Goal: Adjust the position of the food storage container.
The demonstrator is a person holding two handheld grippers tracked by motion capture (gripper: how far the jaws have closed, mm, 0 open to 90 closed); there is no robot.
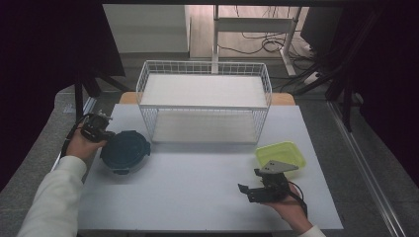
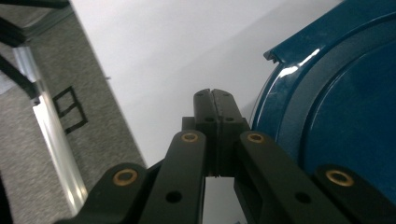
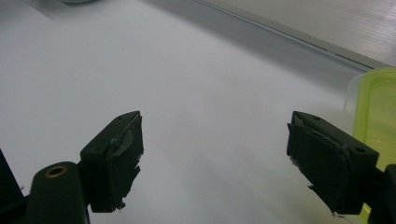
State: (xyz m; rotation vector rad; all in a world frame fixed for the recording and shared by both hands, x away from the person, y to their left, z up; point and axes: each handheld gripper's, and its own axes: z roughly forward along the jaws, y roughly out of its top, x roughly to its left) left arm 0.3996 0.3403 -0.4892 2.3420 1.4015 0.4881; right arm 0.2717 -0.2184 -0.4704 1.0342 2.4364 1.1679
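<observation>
The high view is dim, its side edges falling to near black around the pale table (image 1: 207,192). A soft shadow lies just under the wire rack (image 1: 205,101). In the left gripper view, glare streaks the blue lid (image 2: 336,98); nearby black links blur softly

White table (image 1: 197,187) carries a white wire rack (image 1: 205,101) at the back centre, a dark blue round container w/ lid (image 1: 125,150) front-left of the rack, and a yellow-green tub (image 1: 280,154) front-right.
</observation>
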